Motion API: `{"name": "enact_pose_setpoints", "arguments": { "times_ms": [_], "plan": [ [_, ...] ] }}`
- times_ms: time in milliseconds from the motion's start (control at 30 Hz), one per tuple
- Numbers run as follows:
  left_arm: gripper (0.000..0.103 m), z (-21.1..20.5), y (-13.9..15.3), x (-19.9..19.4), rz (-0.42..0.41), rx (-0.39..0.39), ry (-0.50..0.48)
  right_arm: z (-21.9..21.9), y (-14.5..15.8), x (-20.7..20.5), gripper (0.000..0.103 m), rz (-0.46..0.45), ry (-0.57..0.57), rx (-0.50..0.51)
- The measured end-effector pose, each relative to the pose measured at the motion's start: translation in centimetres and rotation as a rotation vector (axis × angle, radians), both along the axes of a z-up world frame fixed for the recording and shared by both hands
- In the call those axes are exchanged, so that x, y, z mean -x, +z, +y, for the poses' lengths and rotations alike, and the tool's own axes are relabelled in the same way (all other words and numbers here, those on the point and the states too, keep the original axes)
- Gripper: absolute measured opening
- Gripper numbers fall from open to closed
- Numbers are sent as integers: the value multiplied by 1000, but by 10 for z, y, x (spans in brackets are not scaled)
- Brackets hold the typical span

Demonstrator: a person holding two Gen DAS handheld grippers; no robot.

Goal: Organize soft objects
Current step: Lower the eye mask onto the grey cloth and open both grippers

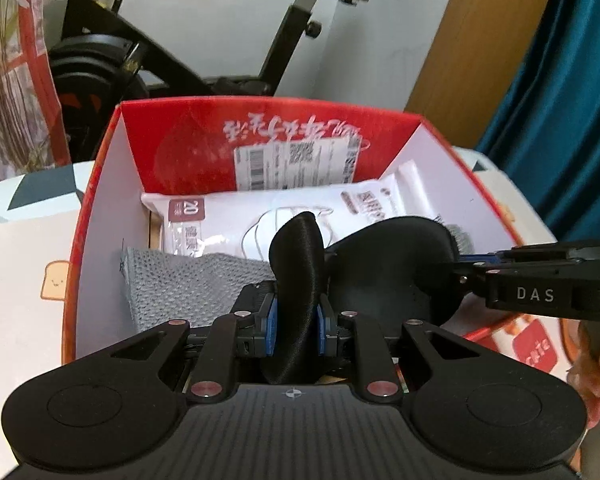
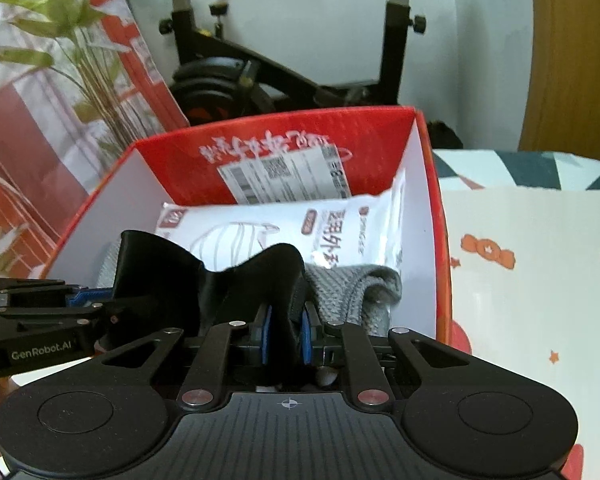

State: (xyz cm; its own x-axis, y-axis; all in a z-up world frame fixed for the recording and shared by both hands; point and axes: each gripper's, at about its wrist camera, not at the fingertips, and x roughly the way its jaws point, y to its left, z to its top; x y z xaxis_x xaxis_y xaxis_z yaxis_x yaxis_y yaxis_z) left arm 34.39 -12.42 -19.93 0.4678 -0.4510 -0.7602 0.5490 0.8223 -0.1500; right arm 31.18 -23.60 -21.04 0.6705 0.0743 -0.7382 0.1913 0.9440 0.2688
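A black satin eye mask (image 1: 388, 264) (image 2: 224, 280) hangs between both grippers, just above the open red box (image 1: 100, 192) (image 2: 96, 232). My left gripper (image 1: 296, 312) is shut on one end of the mask, which bulges up between its blue pads. It enters the right wrist view from the left edge (image 2: 104, 298). My right gripper (image 2: 286, 328) is shut on the other end and reaches in from the right (image 1: 460, 268) in the left wrist view. Inside the box lie a white plastic packet (image 1: 228, 220) (image 2: 340, 224) and a grey knitted cloth (image 1: 188, 280) (image 2: 352, 284).
The box stands on a table with a patterned cloth (image 1: 24, 264) (image 2: 532, 272). An exercise bike (image 1: 112, 60) (image 2: 228, 72) stands behind it. A plant (image 2: 72, 40) is at the left, a blue curtain (image 1: 560, 100) at the right. A hand (image 1: 592, 368) holds the right gripper.
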Motion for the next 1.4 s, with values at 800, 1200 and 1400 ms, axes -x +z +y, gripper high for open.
{"name": "enact_pose_setpoints", "arguments": {
  "times_ms": [800,1200,1400],
  "plan": [
    [54,-3,16,11,-140,-113,-8,9,3,-5,26,50,0,112],
    [89,33,65,70,-387,-32,40,27,51,49,73,-178,68,219],
    [95,55,59,99,-382,24,58,39,54,87,97,-259,109,254]
  ]
}}
